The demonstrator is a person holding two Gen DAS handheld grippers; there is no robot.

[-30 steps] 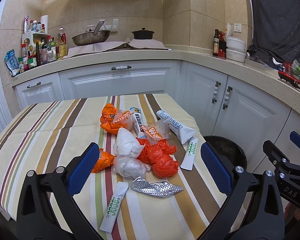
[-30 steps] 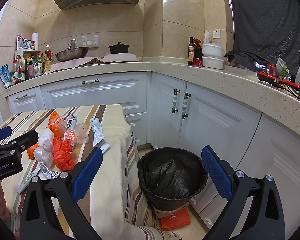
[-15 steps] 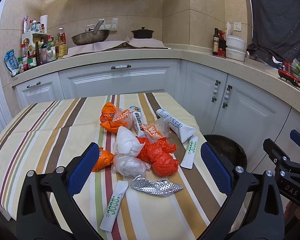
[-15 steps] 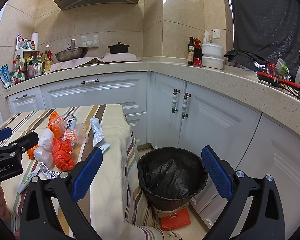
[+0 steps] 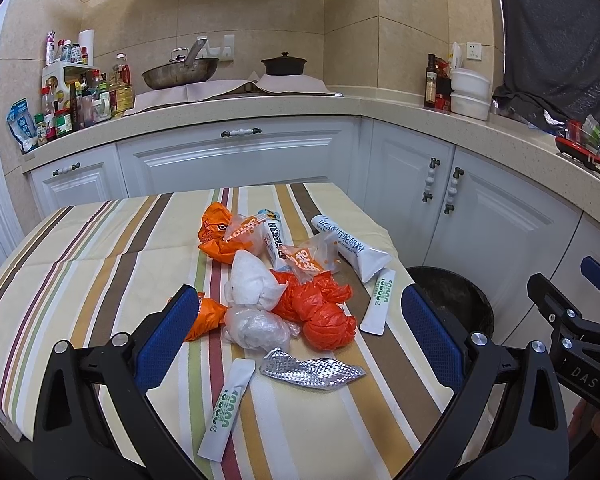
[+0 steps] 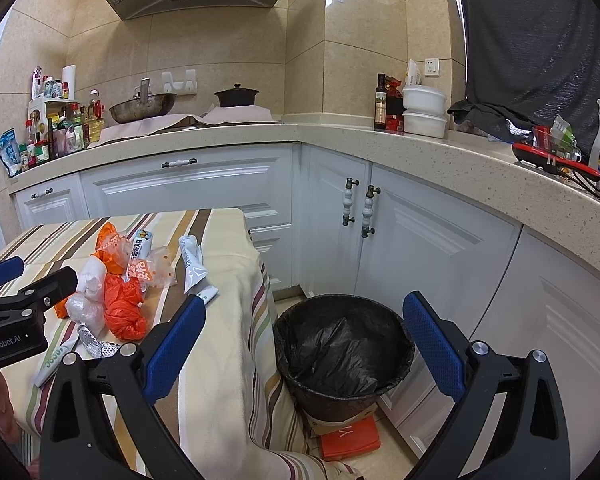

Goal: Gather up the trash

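Since both grippers' fingers stand apart and empty, pinch the light, soft orange bag (image 5: 327, 316) beside the bin (image 6: 342, 344) at its knot.

The left gripper (image 5: 300, 336), jaws spread wide, hovers over a trash pile (image 5: 292, 280) on the striped tablecloth (image 5: 100, 264).

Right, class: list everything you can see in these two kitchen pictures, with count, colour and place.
Orange plastic bags: several, crumpled, table centre.
White bag: one, among the orange ones.
Clear bag: one, nearer the camera than the white bag.
Foil wrapper: one, silver, near table edge.
Sachets: two, white with green print, flanking the pile.
Milk powder pouch: one, white, table's right side.
Tablecloth: striped, over the table.
Trash bin: one, black liner, on the floor beside the table.
Wok: one, metal, countertop.
Pot: one, dark, countertop.
Left gripper: open, over the pile.
Right gripper: open, over the bin.
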